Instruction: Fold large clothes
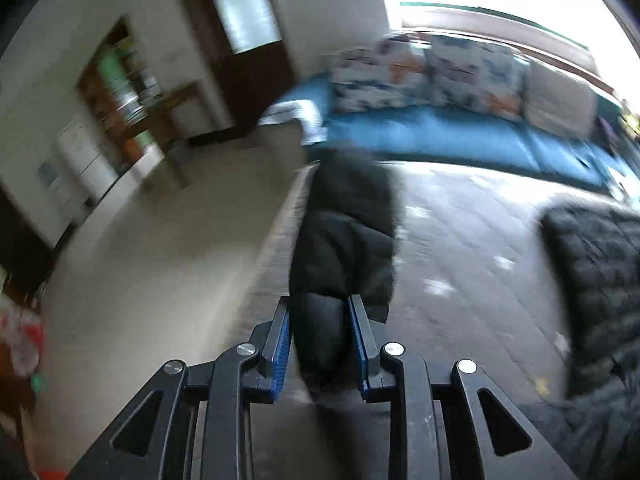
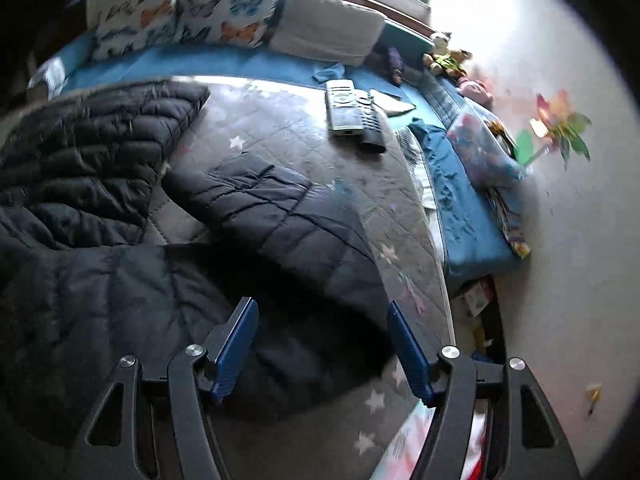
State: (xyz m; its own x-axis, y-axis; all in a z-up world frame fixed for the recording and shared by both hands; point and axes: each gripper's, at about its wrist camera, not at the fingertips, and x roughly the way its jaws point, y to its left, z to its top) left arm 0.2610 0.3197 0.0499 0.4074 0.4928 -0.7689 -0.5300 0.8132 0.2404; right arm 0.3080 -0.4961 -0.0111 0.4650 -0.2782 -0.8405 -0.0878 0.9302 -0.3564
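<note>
One sleeve [image 1: 344, 240] of the jacket [image 2: 132, 280] is pinched in the left gripper [image 1: 320, 312] and lifted off the bed [image 2: 288, 128]; the right gripper [image 2: 320, 312] hangs spread over the body near the bed's right edge. Likely a sleeve fold, so next lay it across the body.

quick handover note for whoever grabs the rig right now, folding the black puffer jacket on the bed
Left gripper: jaws shut on a sleeve of the black puffer jacket, held lifted.
Right gripper: jaws open, empty, over the jacket.
The jacket lies spread and rumpled on the grey star quilt; two remotes lie beyond it.
Done: one sleeve picked up. Left: probably fold sleeves in, then the body.
</note>
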